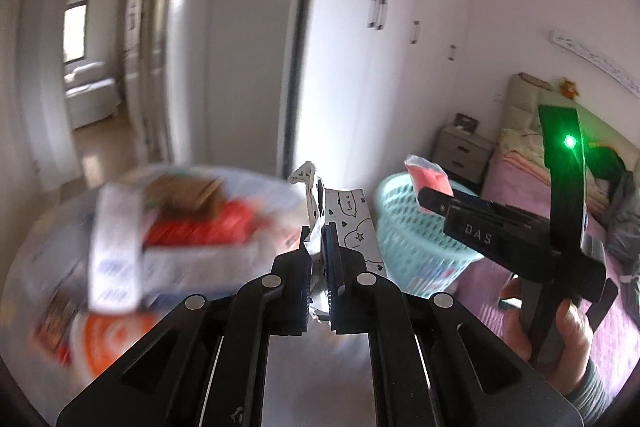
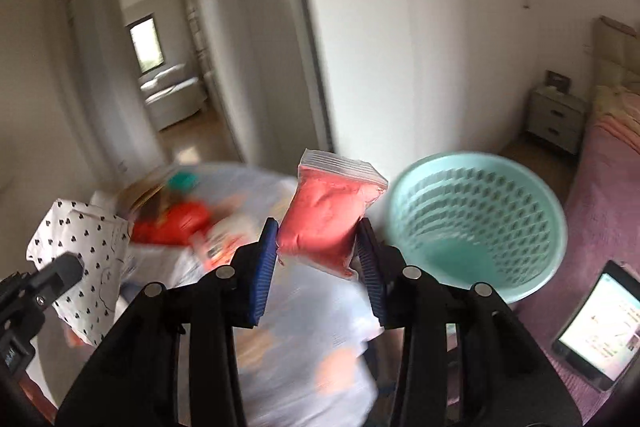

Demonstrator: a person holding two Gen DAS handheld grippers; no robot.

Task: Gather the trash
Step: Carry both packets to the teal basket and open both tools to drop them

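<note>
My left gripper point(image 1: 319, 251) is shut on a white wrapper with black doodles point(image 1: 348, 223), lifted above the table. That wrapper point(image 2: 80, 259) also shows at the left of the right wrist view. My right gripper point(image 2: 316, 259) is shut on a small zip bag of red stuff point(image 2: 326, 215), held up in the air. The red bag point(image 1: 428, 177) and the right gripper point(image 1: 436, 203) appear over the teal basket point(image 1: 416, 231) in the left wrist view. The teal mesh basket point(image 2: 480, 223) stands just right of the held bag.
A round table point(image 1: 52, 247) with a pale cloth carries several blurred packets, one red point(image 1: 196, 227). A pink bed point(image 2: 608, 187) lies at the right with a lit tablet point(image 2: 596, 323) on it. A nightstand point(image 2: 556, 117), white wardrobes and an open doorway stand behind.
</note>
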